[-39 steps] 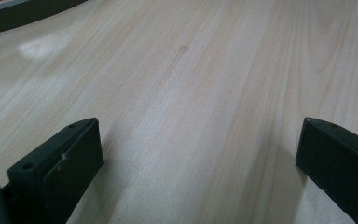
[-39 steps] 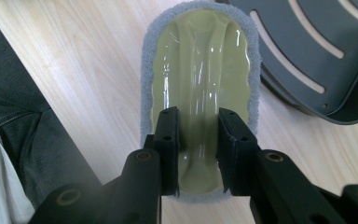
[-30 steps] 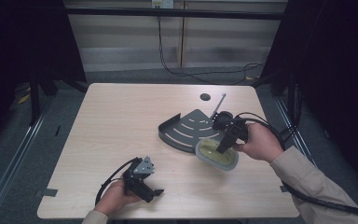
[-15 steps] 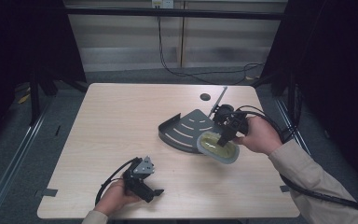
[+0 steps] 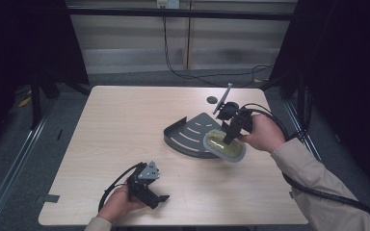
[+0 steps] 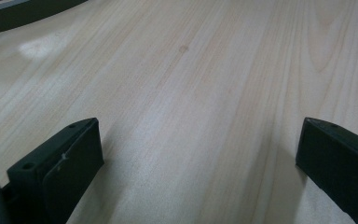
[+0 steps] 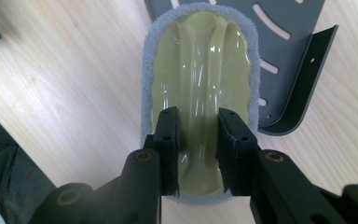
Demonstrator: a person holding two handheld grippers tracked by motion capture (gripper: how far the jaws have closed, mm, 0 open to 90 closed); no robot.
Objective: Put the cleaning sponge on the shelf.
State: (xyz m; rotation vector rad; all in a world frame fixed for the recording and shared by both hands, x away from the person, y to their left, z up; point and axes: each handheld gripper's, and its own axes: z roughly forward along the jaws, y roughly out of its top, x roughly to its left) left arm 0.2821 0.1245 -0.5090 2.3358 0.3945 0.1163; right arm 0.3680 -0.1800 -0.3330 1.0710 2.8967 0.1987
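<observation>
Scrubber (image 5: 225,144), oval with a grey fuzzy rim and a yellow-green ridged middle: we see it clamped by its central ridge in the right tongs (image 5: 231,135), overlapping the near corner of the dark slotted corner shelf (image 5: 188,132). Left tongs (image 6: 198,154) rest jaws apart on bare tabletop (image 5: 125,120) near its front edge, with open wood all around. The scrubber's underside is hidden.

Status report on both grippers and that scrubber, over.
Right gripper shut on scrubber, over the grey rack edge. Left gripper open, empty, low over table. Nothing in the way.
</observation>
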